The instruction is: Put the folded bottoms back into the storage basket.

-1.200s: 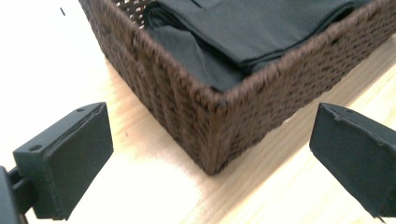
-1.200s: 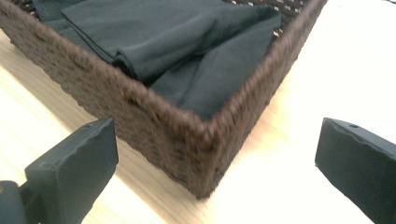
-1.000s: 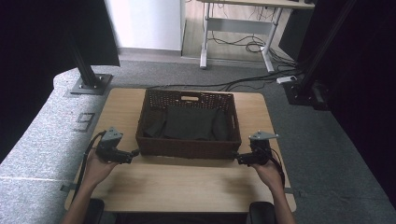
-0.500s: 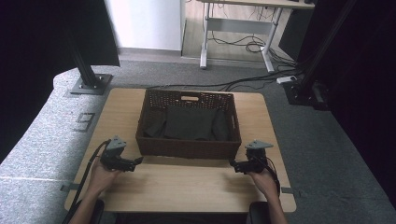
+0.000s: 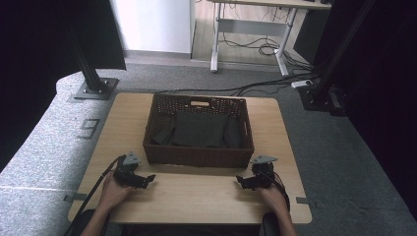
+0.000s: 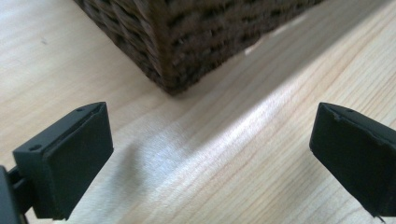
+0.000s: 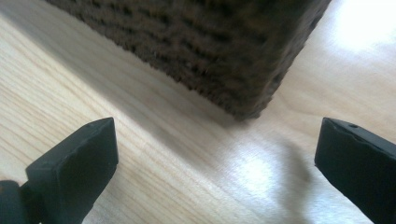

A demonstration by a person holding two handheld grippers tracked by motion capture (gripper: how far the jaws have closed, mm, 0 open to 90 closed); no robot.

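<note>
Grippers | left gripper (image 5: 147, 179) jaws wide, empty | right gripper (image 5: 240, 181) same

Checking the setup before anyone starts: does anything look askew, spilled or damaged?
Nothing stands out. The wicker basket sits square on the wooden table, dark cloth lying inside it. Both tongs, left and right, rest open near its front corners, holding nothing.

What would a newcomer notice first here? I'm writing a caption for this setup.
The dark woven basket at the middle of the wooden table, with dark cloth lying inside. Then the two grippers near the table's front edge: the left gripper and the right gripper sit by the basket's front corners, fingers wide apart, holding nothing.
</note>
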